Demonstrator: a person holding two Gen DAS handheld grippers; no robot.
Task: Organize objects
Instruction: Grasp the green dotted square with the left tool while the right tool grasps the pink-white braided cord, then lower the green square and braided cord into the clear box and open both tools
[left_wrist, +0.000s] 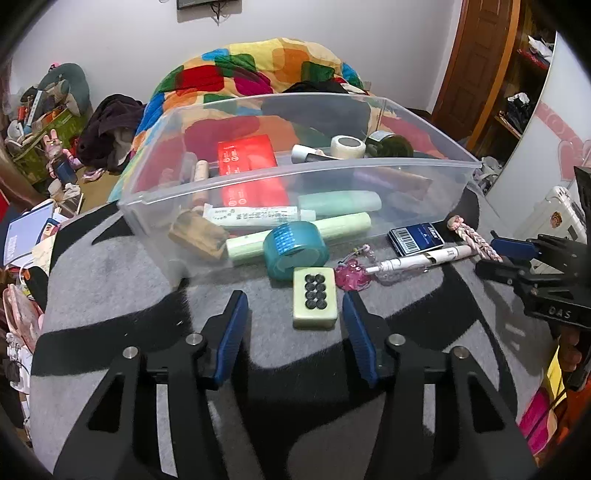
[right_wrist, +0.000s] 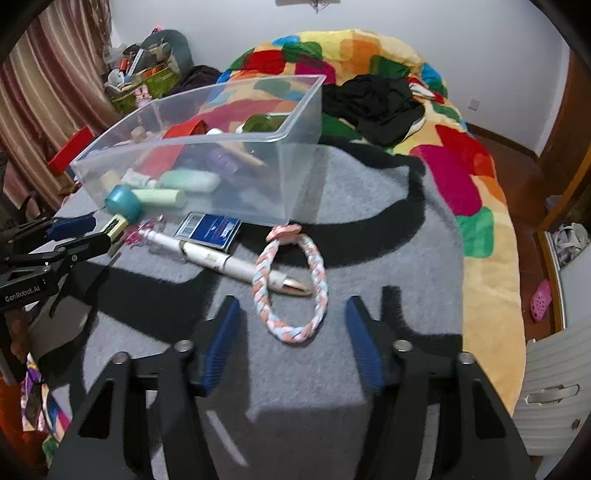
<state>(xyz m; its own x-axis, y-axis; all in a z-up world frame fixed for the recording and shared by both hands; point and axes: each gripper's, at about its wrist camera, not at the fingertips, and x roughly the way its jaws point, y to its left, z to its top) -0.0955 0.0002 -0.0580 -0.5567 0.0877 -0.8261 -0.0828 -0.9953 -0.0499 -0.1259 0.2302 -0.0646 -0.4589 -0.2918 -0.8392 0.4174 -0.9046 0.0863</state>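
Two claws over open blanket

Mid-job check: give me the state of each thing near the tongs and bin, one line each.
Left tongs: open, mahjong tile between, untouched.
Right tongs: open, nothing gripped.
Mahjong tile: flat on blanket.
Braided ring: flat, overlapping pen.
Pen: lying, capped.
Clear bin: upright, lidless, partly filled.
Teal tape roll: outside bin.

The near stretch of the grey blanket lies bare, so both tools have room to come in low. Farther on, the clear bin blocks the way with its tall walls, open only from above. Close before it the mahjong tile, teal tape roll, white pen and braided ring crowd the gap.
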